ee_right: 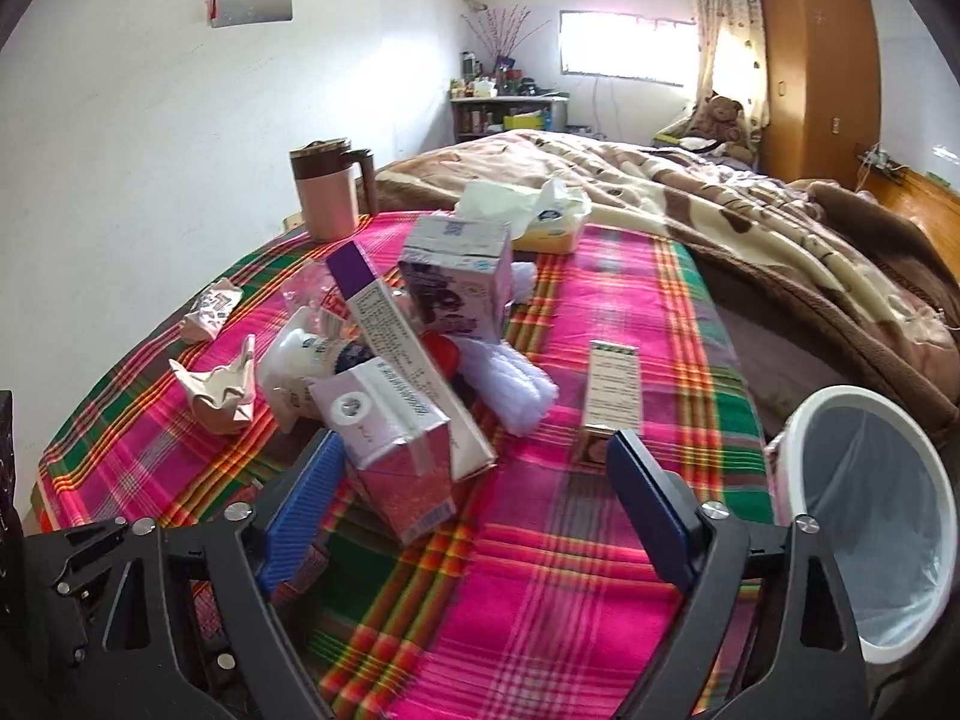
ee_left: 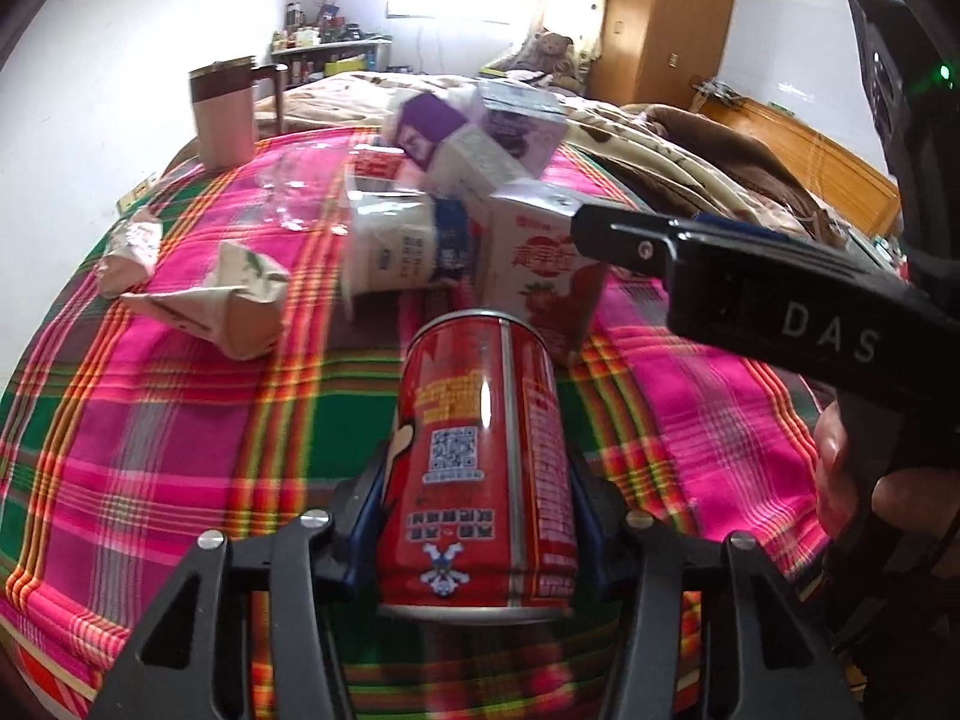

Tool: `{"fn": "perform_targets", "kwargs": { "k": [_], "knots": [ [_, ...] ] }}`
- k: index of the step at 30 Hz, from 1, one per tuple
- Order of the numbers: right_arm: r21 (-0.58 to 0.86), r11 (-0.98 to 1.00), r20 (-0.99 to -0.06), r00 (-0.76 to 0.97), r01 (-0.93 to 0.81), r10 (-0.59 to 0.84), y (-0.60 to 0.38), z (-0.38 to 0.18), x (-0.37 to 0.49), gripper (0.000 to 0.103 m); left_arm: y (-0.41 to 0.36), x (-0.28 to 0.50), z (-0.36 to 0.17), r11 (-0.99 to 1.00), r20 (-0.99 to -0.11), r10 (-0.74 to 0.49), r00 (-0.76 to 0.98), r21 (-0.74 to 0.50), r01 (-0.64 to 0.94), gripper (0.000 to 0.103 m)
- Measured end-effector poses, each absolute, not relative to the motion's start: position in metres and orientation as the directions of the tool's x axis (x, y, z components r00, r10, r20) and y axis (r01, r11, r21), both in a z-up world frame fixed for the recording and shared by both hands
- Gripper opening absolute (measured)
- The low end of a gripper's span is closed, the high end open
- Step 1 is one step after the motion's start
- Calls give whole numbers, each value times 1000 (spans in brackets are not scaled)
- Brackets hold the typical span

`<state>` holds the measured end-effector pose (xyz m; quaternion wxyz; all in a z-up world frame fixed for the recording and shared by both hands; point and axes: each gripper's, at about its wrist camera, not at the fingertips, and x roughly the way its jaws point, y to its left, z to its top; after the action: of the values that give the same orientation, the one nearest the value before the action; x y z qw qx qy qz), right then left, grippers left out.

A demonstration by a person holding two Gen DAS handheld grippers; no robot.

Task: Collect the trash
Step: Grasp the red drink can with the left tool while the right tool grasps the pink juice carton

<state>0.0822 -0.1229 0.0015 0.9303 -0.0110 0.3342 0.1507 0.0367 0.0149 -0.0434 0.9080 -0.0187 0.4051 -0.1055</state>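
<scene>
A red drink can (ee_left: 480,450) sits between the blue pads of my left gripper (ee_left: 477,516), which press on both its sides, over the plaid tablecloth (ee_left: 150,450). Beyond it lies a heap of trash: a strawberry carton (ee_left: 540,258), a white cup (ee_left: 390,246) and a crumpled paper bag (ee_left: 228,300). My right gripper (ee_right: 474,444) stands open low over the cloth, a pink carton (ee_right: 402,450) beside its left pad. Behind that are a long white box (ee_right: 408,348) and a purple carton (ee_right: 456,276). A hand holds the right gripper's finger (ee_left: 660,252) above the heap.
A white bin (ee_right: 795,480) with a clear liner stands off the table's right edge. On the cloth are also a slim box (ee_right: 612,396), a tissue pack (ee_right: 540,210), a pink mug (ee_right: 327,192) and crumpled paper (ee_right: 219,390). A bed (ee_right: 750,228) lies behind.
</scene>
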Motion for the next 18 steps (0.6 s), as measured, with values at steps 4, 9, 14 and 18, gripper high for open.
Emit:
{"fn": "perform_targets", "kwargs": {
  "k": [4, 9, 14, 18],
  "knots": [
    [99, 942, -635, 708, -321, 308, -115, -1, 89, 79, 30, 35, -45, 983, -731, -184, 657, -129, 131, 54],
    [98, 923, -645, 682, -373, 345, -102, -5, 92, 69, 47, 36, -45, 986, -734, -160, 660, -143, 81, 54],
    [103, 913, -655, 664, -394, 361, -97, -9, 92, 49, 57, 39, -47, 985, -737, -155, 658, -164, 48, 54],
    [111, 912, -652, 663, -396, 367, -98, -7, 90, 47, 59, 44, -46, 983, -734, -161, 660, -177, 43, 56]
  ]
}}
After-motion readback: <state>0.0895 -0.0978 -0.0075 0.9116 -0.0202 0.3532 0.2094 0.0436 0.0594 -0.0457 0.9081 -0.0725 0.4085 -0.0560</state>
